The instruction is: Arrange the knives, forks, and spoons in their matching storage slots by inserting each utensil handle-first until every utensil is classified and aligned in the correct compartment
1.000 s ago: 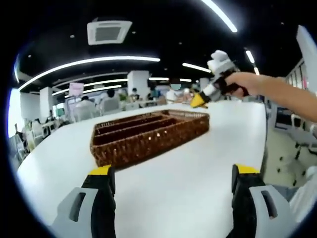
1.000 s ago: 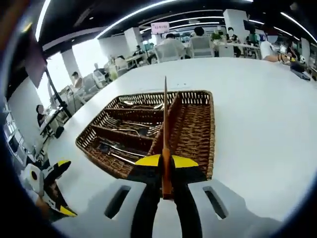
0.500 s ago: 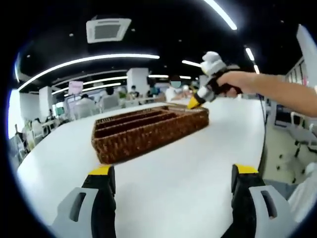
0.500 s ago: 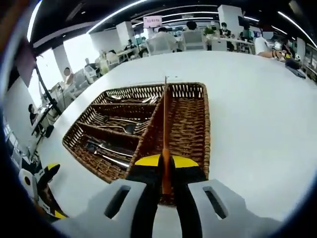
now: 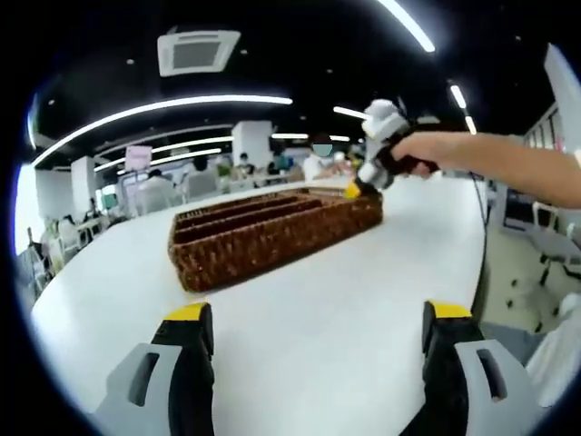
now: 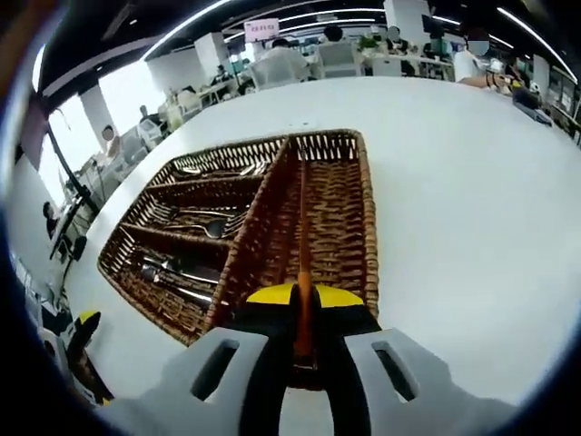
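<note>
A broad white table [image 6: 472, 182] carries a brown wicker tray [image 6: 368, 236] with one long compartment along its right side and three shorter cross slots to the left; those slots already hold utensils [image 6: 195, 222], too small to sort by kind. The right gripper [image 6: 303, 313] is clamped tight on a thin, stiff, orange-brown knife [image 6: 302, 236], which hangs edge-on over the long compartment. The knife looks light and rigid but narrow and likely slick, so a hold low on the shank, as here, should keep it from twisting. The wicker walls and the divider on the left are the edges to clear; the long slot looks bare and roomy, and the table around the tray is open. The left gripper [image 5: 313, 327] hangs well back over bare table, jaws spread and holding nothing.
</note>
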### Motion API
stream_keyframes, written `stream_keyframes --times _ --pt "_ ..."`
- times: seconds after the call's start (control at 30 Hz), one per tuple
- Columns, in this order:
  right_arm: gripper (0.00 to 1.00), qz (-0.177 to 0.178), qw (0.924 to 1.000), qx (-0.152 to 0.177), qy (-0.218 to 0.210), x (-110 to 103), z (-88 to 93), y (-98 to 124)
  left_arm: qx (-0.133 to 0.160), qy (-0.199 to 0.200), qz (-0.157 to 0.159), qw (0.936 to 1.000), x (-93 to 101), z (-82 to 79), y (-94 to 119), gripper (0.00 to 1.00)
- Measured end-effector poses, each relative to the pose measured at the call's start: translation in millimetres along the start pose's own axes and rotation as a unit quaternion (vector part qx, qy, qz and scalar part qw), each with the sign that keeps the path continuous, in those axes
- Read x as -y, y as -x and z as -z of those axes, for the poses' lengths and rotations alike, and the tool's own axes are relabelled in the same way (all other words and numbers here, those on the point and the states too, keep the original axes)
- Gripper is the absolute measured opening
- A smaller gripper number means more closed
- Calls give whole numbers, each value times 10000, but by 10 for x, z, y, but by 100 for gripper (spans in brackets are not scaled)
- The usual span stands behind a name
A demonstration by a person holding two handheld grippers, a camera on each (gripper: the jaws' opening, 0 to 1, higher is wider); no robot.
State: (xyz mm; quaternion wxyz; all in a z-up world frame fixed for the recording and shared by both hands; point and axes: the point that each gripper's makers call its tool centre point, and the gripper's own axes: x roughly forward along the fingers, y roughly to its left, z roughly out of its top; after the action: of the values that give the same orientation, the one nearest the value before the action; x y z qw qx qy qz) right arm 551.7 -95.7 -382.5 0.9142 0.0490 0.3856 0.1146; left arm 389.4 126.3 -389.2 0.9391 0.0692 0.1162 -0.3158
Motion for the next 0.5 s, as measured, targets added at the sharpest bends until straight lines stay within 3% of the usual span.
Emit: stream_keyframes --times 0.33,0.5 --pt "6 343 9989 -322 79 7 84 -52 -9 -44 -66 10000 -72 15 20 96" --pt "6 636 9951 -683 332 26 169 -67 -18 -95 -29 9999 -56 15 4 96"
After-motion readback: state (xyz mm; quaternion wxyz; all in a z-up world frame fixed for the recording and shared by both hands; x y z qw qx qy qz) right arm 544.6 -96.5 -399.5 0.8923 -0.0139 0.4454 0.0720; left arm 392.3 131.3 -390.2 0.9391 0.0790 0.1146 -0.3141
